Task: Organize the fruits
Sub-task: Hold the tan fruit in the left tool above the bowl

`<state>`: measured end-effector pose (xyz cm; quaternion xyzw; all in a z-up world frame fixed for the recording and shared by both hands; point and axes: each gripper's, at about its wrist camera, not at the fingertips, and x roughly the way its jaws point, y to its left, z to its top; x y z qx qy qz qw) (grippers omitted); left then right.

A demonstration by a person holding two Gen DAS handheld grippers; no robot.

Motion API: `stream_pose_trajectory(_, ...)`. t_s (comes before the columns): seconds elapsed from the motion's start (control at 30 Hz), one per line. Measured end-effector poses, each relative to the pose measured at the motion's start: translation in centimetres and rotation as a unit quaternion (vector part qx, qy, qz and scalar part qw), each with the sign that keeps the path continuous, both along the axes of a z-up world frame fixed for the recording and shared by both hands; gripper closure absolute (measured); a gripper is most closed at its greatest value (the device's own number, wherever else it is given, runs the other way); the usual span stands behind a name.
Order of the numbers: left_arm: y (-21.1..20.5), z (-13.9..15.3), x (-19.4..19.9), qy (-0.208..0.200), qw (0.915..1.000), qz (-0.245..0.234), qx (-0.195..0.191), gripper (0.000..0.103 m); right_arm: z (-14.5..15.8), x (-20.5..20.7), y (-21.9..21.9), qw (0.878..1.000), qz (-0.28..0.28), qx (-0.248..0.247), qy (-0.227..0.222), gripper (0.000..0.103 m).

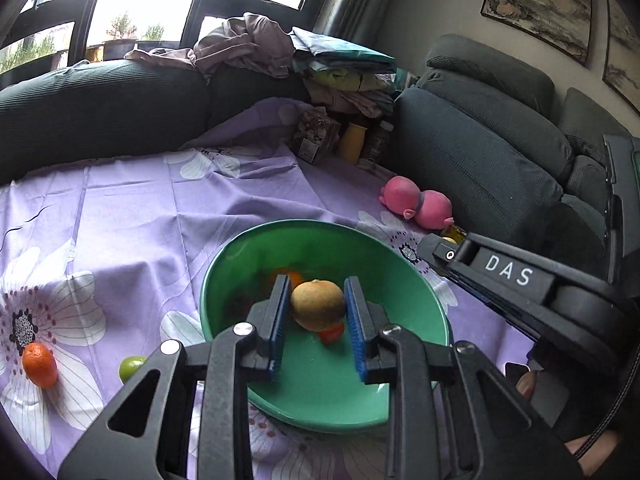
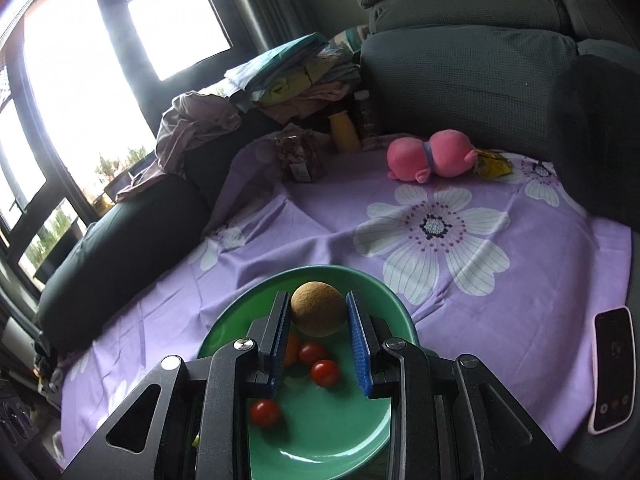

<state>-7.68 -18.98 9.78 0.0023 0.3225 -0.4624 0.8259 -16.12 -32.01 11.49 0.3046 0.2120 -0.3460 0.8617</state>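
Left wrist view: a brown fruit (image 1: 317, 306) is pinched in the left gripper (image 1: 317, 285) jaws, right over the green bowl (image 1: 224, 264). An orange (image 1: 39, 364) and a lime (image 1: 130, 366) are seen left of the bowl on the purple cloth (image 1: 160, 220).

Right wrist view: same deal, a brown fruit (image 2: 318, 314) is clamped in the right gripper (image 2: 318, 299) jaws over the bowl's far rim, with tomatoes (image 2: 324, 372) inside the bowl.

One green bowl (image 2: 384, 292) holds one brown round fruit (image 2: 318, 314), three red tomatoes (image 2: 325, 373) and one orange fruit (image 2: 292, 349), mostly hidden. At the lower left of the left wrist view lie one tangerine (image 1: 39, 364) and one green lime (image 1: 132, 367). One pink plush toy (image 2: 430, 156), one phone (image 2: 612, 368), one yellow bottle (image 2: 344, 130).
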Motion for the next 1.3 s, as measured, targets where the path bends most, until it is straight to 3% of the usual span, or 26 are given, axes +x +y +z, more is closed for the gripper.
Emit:
stream_pose_trajectory(0.13,-0.3,-0.7,0.7,0.033,0.9994,-0.007,-0.001,0.076,-0.7,0.3,-0.3,1.000,-0.006,0.000,0.027,0.072)
stream_pose_trajectory(0.73,-1.3,-2.6,1.3,0.070,0.9970,-0.026,0.021,0.076,-2.1,1.5,-0.8,0.995,0.004,-0.001,0.098,0.072)
stream_pose_trajectory(1.3,-1.7,-3.2,1.5,0.084,0.9957,-0.027,0.030,0.076,-2.3,1.8,-0.8,0.994,0.011,-0.002,0.107,0.072)
